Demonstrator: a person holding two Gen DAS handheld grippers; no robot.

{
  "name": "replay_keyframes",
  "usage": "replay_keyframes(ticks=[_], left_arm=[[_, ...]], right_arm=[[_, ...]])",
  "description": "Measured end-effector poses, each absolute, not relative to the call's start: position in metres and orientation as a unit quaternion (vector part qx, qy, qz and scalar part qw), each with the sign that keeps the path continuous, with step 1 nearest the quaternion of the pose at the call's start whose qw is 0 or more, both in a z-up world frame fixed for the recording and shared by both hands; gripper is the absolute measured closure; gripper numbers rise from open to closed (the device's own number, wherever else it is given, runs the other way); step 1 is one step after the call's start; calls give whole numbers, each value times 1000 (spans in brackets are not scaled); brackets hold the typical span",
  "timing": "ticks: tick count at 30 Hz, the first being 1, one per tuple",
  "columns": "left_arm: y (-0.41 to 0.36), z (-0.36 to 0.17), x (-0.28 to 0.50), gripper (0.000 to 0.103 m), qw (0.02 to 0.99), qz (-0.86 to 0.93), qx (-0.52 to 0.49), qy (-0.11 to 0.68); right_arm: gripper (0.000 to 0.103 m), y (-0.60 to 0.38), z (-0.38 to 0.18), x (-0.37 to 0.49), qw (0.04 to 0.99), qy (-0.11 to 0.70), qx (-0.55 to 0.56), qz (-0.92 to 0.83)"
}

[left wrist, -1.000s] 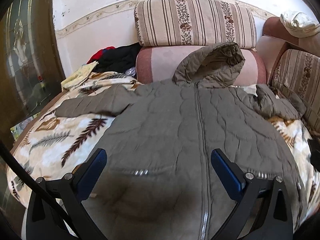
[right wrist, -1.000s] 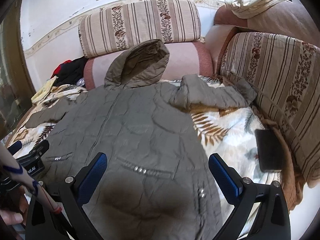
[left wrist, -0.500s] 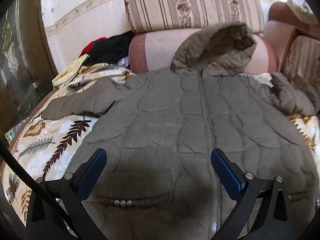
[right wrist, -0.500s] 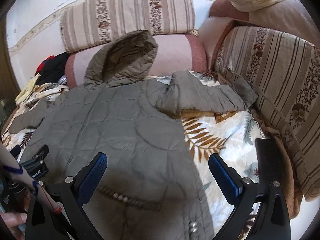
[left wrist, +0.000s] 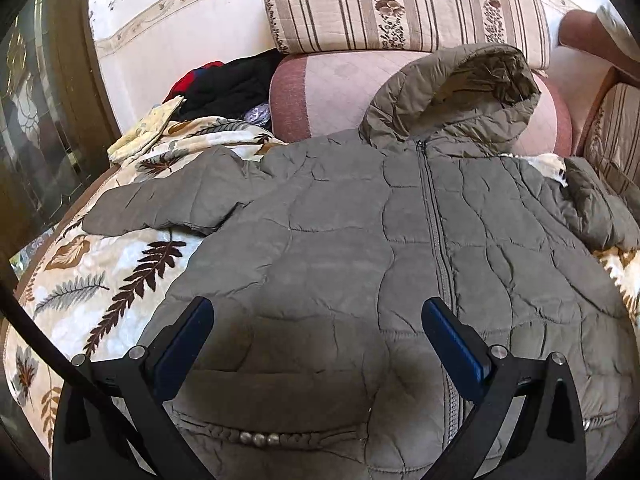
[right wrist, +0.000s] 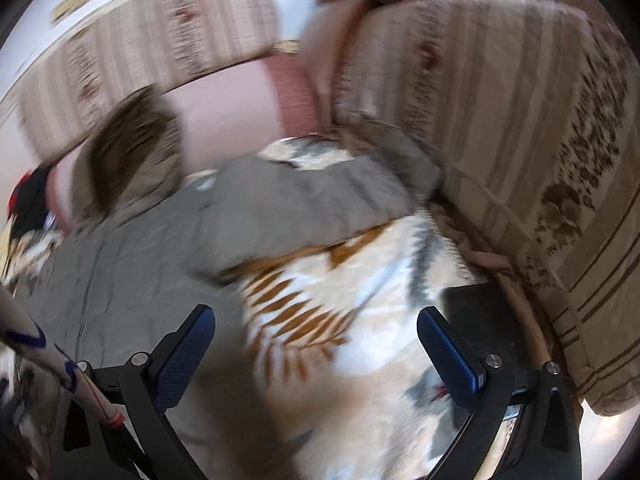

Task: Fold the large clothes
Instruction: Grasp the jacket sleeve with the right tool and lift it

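Left wrist view: olive hooded jacket point(left wrist: 360, 248) lies flat, zipped, front up on leaf-print blanket point(left wrist: 100, 280), sleeves spread. Left gripper point(left wrist: 318, 336) hovers above the hem, fingers wide apart, empty. Right gripper point(right wrist: 316, 340), blurred, wide apart, empty, faces right sleeve point(right wrist: 304, 204). Pre-fold; likely grab a sleeve next.

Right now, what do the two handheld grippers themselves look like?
Both match: the left gripper and right gripper have black angular frames with silver bolt heads, and two fingers faced with textured blue pads. A black cable crosses the left wrist view; a white cord with blue and red markings crosses the right.
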State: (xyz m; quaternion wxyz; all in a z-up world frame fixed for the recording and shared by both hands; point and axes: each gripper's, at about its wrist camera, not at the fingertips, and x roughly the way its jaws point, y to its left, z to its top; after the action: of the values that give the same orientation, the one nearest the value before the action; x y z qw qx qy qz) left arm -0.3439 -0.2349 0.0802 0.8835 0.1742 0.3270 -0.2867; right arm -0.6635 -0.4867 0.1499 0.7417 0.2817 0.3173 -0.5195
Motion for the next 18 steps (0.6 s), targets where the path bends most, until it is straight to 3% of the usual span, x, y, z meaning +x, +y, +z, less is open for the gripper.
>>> replay_keyframes(ticks=[2,6,9,18], left_arm=[[-236,79,-345,0,884,-286,177,326],[-237,76,-345,0,882,-286,179,329],[-240,72,-345,0,881,-285,184,330],[-247,64,-340,0,878,-284,186,337]], right_arm=[[0,-509,147,-677,735,308,308,-519],[12,-557,143,-708,713,278,360,-533],[12,-586,143,-724,697,260,369,-557],[27,-658,120,-728,670,236,384,-590]])
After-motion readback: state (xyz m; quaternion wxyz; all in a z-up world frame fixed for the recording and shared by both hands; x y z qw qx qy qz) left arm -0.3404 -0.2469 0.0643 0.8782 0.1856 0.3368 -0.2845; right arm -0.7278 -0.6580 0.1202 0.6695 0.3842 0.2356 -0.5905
